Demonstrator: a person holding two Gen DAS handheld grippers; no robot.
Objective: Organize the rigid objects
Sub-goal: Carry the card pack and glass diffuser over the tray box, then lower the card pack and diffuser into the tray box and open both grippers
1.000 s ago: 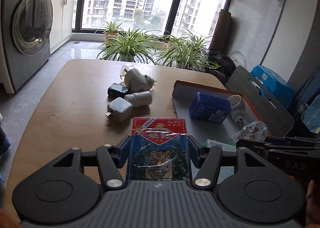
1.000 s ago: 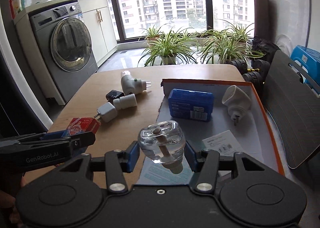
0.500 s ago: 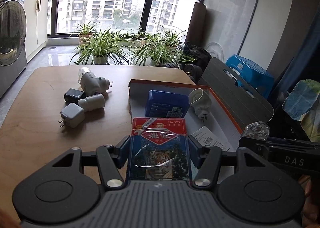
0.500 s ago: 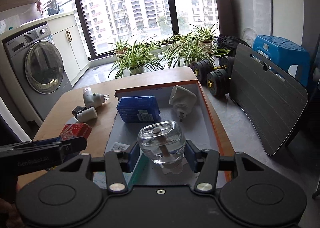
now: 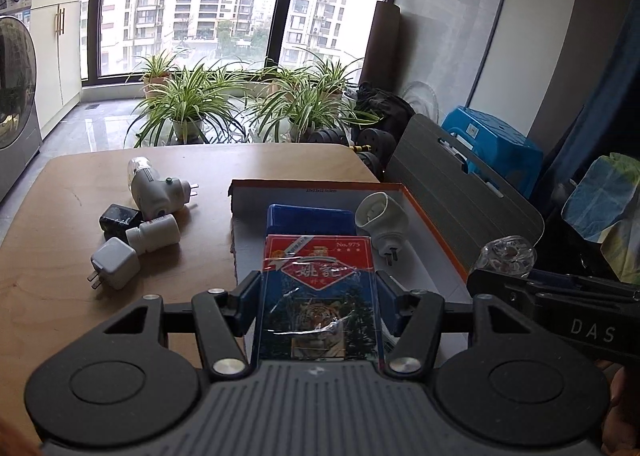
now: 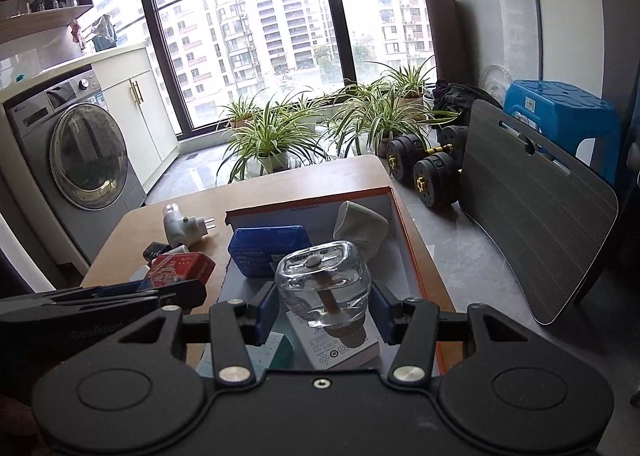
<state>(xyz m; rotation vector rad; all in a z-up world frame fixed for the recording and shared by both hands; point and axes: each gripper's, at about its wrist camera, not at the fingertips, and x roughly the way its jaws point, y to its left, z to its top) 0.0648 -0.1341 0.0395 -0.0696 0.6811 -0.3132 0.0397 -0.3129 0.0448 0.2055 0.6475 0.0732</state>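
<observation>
My left gripper is shut on a red and blue pack of playing cards with a tiger picture, held above the near end of the orange-rimmed open box. My right gripper is shut on a clear glass bottle with liquid inside, also over the box. In the box lie a blue case, a white plug adapter and paper leaflets. From the left wrist view the right gripper shows at the right with the bottle. The right wrist view shows the left gripper's fingers at its left edge with the pack.
On the wooden table left of the box lie a white plug-in device, a small black block, a white bottle and a white charger cube. A grey board, dumbbells, plants and a washing machine surround the table.
Both grippers have shifted rightward with their loads, from above the bare table to above the box. The loose chargers now sit further left in both views. Neither grip has changed.
</observation>
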